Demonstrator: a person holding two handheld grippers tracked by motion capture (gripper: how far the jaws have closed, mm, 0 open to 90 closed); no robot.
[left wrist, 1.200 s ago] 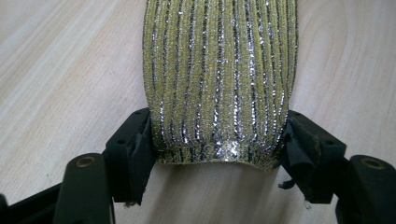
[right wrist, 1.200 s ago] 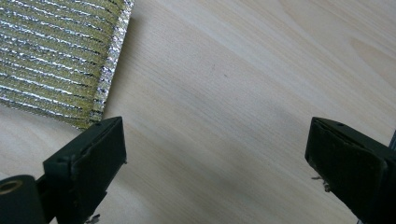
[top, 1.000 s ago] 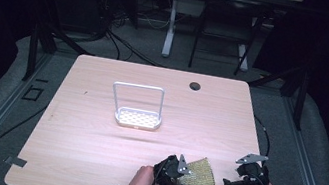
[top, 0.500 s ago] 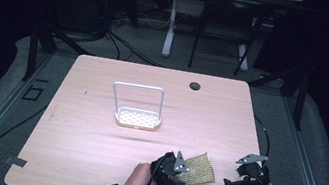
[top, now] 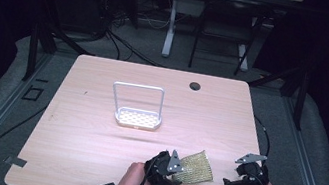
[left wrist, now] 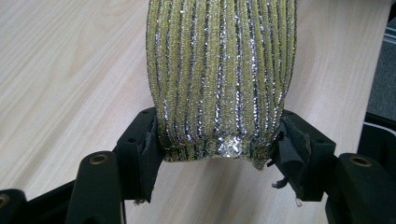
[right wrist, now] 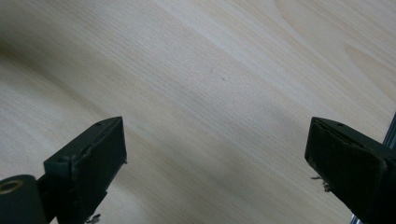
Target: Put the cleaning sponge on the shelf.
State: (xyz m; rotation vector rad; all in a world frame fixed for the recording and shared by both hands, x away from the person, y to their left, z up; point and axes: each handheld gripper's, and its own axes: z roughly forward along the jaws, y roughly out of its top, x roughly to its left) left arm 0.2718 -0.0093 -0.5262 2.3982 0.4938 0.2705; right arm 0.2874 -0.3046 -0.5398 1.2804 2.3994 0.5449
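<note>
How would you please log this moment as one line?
left claw: shut on scrubber | right claw: open, above table | rack: untouched

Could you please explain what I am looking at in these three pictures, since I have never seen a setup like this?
No robot here: a person sits at a wooden table holding a hand-held gripper in each hand. The high view looks down from above; the other two pictures come from cameras riding on each gripper, looking along its two black fingers. The left gripper is shut on one end of a yellow and silver scouring sponge, which extends away from it over the table near the front edge. The right gripper is open, with just bare wood between its fingers. Farther back stands a small white rack with a tall wire handle.
</note>
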